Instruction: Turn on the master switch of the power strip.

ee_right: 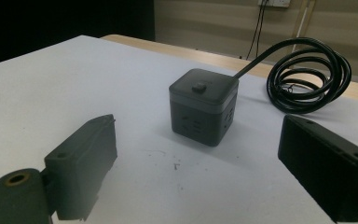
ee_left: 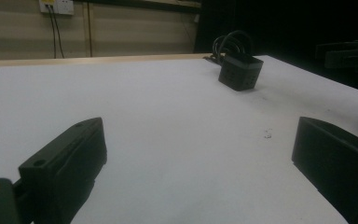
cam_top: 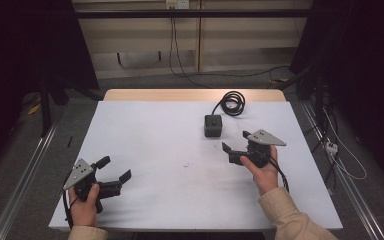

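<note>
A dark cube-shaped power socket (cam_top: 213, 125) stands on the white table top (cam_top: 170, 150), right of centre toward the back. Its black cable (cam_top: 232, 102) lies coiled behind it. In the right gripper view the cube (ee_right: 204, 106) sits a short way ahead of the jaws, with a button on top and the coil (ee_right: 310, 74) behind. My right gripper (cam_top: 234, 142) is open just in front and right of the cube, holding nothing. My left gripper (cam_top: 113, 169) is open at the near left, empty. From the left gripper view the cube (ee_left: 240, 71) is far off.
The table's far wooden edge (cam_top: 195, 95) runs behind the coil. A small dark speck (cam_top: 186, 164) marks the middle of the table. Metal rails (cam_top: 25, 170) flank the table, and loose cables (cam_top: 340, 155) lie on the floor at the right.
</note>
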`<state>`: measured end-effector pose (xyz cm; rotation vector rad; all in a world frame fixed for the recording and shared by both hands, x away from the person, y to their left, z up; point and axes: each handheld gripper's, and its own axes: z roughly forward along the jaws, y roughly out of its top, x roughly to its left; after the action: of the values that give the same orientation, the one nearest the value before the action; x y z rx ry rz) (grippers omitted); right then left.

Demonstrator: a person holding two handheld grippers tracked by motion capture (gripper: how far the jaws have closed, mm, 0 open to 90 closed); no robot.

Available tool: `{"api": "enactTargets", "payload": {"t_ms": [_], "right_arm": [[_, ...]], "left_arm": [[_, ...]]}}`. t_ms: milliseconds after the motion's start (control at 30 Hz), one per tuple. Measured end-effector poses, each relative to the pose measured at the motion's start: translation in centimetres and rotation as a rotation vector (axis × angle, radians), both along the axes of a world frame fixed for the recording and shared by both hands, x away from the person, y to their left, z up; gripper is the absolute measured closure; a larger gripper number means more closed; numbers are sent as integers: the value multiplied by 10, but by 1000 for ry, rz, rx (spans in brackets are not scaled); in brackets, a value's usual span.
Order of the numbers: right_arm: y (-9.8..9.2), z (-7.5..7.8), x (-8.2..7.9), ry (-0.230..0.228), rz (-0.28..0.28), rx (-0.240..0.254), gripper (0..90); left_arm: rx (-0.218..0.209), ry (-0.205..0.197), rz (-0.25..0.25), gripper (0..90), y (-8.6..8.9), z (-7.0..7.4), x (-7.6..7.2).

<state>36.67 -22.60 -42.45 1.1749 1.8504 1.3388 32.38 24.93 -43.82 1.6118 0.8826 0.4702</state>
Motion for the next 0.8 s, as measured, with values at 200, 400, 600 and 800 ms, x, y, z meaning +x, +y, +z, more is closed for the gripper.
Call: {"api": "enactTargets", "payload": {"t_ms": [200,400,600,800], "right_arm": [[2,1,5,7,-2,-5,112],[4,2,10,8,1,-13,116],[7,3,16,8,10,-29,118],[10,4,20,10,14,-20,119]], "left_arm": [[5,0,-3,28,0,0,0],[3,0,-3,28,0,0,0],[2,-1,-4,28,0,0,0],[-3,-1,-2,28,0,0,1]]}}
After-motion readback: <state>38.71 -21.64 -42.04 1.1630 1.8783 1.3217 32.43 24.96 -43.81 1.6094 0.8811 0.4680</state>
